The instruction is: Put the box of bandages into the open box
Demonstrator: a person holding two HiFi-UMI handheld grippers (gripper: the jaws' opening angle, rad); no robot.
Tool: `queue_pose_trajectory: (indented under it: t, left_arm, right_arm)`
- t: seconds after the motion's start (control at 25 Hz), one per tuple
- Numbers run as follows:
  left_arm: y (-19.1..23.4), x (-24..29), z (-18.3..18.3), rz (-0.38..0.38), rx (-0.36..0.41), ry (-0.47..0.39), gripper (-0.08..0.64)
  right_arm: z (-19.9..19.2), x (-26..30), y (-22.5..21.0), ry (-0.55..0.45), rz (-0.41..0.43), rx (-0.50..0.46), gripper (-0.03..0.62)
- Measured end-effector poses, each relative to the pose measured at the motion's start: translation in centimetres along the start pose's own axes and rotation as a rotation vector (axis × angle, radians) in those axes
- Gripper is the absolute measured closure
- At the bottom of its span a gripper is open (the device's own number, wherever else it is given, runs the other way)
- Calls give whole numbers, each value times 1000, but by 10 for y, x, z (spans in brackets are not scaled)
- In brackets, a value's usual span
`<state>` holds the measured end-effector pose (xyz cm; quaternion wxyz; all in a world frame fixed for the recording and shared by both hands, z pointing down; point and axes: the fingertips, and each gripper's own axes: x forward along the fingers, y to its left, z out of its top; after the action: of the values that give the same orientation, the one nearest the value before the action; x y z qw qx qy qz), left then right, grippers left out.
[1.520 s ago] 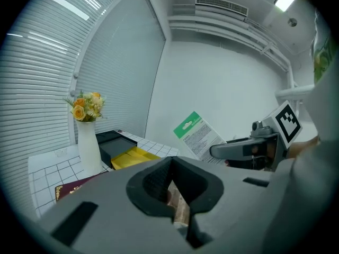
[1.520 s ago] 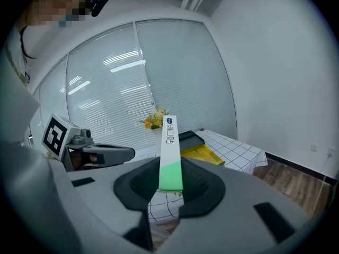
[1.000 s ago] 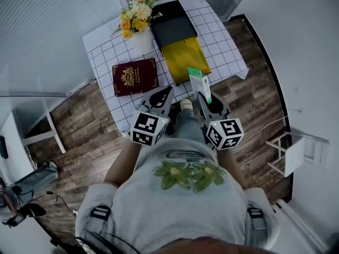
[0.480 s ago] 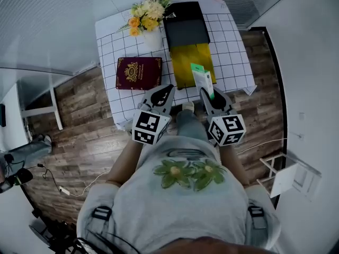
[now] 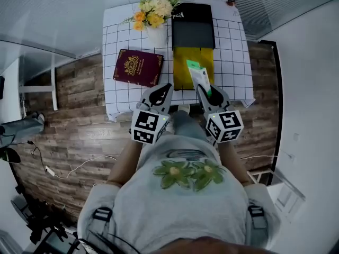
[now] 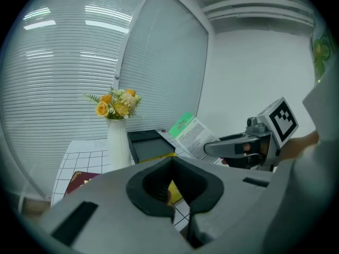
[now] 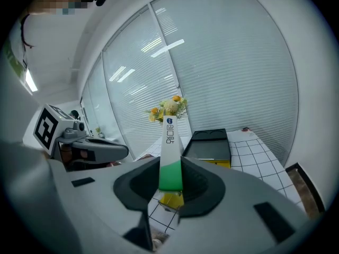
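Observation:
The box of bandages (image 5: 196, 75), a slim white carton with a green end, stands upright between the jaws of my right gripper (image 5: 203, 90), which is shut on it; in the right gripper view the box of bandages (image 7: 169, 152) rises from the pads. It hovers over the near edge of the open box (image 5: 194, 61), whose yellow inside lies in front of its black lid (image 5: 193, 28). My left gripper (image 5: 165, 90) hangs beside it over the table's near edge, jaws together with nothing between them. The left gripper view shows the box of bandages (image 6: 193, 134) and the right gripper (image 6: 233, 147).
The table (image 5: 233, 62) has a white cloth with a black grid. A maroon book (image 5: 137, 67) lies at its left. A white vase of yellow flowers (image 5: 157, 33) stands next to the black lid. Wood floor surrounds the table; a cable lies on it at the left.
The head view has swung, so the table now sits squarer and further right in the picture. Both grippers keep their places in front of the body, the bandage box still held.

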<state>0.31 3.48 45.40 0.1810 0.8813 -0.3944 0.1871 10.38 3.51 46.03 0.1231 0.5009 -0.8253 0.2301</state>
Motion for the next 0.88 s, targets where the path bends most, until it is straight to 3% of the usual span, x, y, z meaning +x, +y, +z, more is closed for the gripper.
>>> queue_pose_trajectory:
  t: [0.32,0.88]
  left_arm:
    - [0,-1,-18,79,-68,17,554]
    - [20,8,-1,-6,-12,42,554]
  right_arm:
    - [-1,15,-4,28,84,-63,506]
    - [6,32,-8,46,-11,-85,506]
